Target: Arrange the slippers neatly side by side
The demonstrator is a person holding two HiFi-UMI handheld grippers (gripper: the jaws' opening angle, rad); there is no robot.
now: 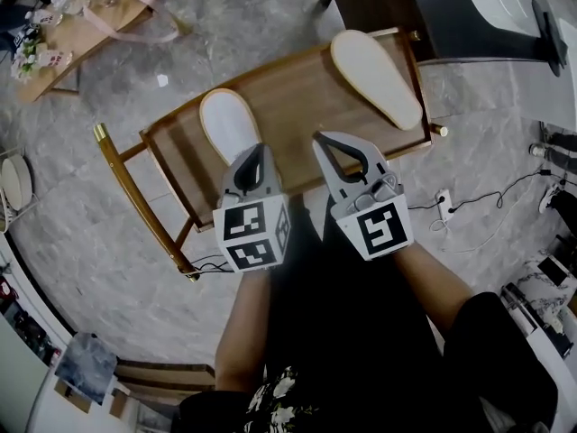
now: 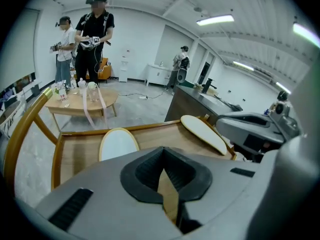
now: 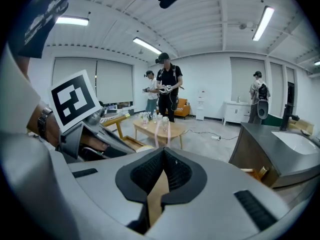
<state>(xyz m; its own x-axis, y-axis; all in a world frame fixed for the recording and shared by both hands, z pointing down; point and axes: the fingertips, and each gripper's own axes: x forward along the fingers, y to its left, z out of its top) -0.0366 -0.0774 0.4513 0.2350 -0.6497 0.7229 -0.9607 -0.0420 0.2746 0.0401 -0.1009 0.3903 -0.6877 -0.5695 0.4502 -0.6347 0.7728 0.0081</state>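
Fingers of left gripper (image 1: pixel 255 154) & right gripper (image 1: pixel 332 144) pinched together, empty, above near edge of wooden rack (image 1: pixel 297 88); white slipper (image 1: pixel 228 123) & cream slipper (image 1: pixel 374 75) lie well apart, skewed, prob. not yet paired.

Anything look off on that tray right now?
Yes, the slippers are not paired. The white slipper lies at the left of the wooden tray. The cream slipper sits well apart at the far right corner, slanted at a different angle. Nothing looks spilled or damaged.
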